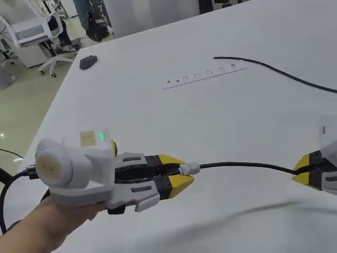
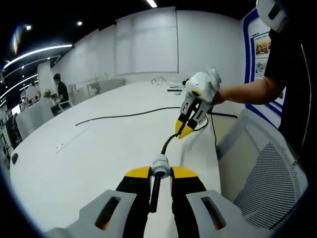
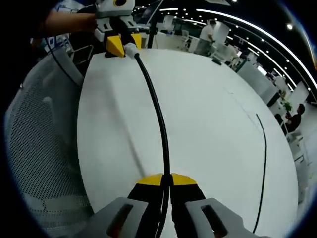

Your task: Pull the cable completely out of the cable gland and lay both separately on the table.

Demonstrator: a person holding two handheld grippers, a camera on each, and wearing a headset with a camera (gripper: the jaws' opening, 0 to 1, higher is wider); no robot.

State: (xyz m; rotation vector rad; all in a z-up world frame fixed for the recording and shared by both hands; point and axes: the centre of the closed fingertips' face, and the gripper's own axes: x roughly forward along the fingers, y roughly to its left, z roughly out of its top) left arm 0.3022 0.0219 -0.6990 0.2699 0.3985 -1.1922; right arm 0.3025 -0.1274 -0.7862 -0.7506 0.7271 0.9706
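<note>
Grips the gland (image 1: 189, 169) in the left gripper (image 1: 181, 175), pinches the cable (image 1: 242, 165) in the right gripper (image 1: 301, 172), over the table (image 1: 158, 121). Not yet pulled apart; nothing laid down.

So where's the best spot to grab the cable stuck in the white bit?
Grip the cable on its bare straight stretch, clear of the cable gland, jaws closing across it from the end opposite the gland. It's thin there and runs in line with the pull. The right gripper pinches it so; the left gripper holds the gland.
</note>
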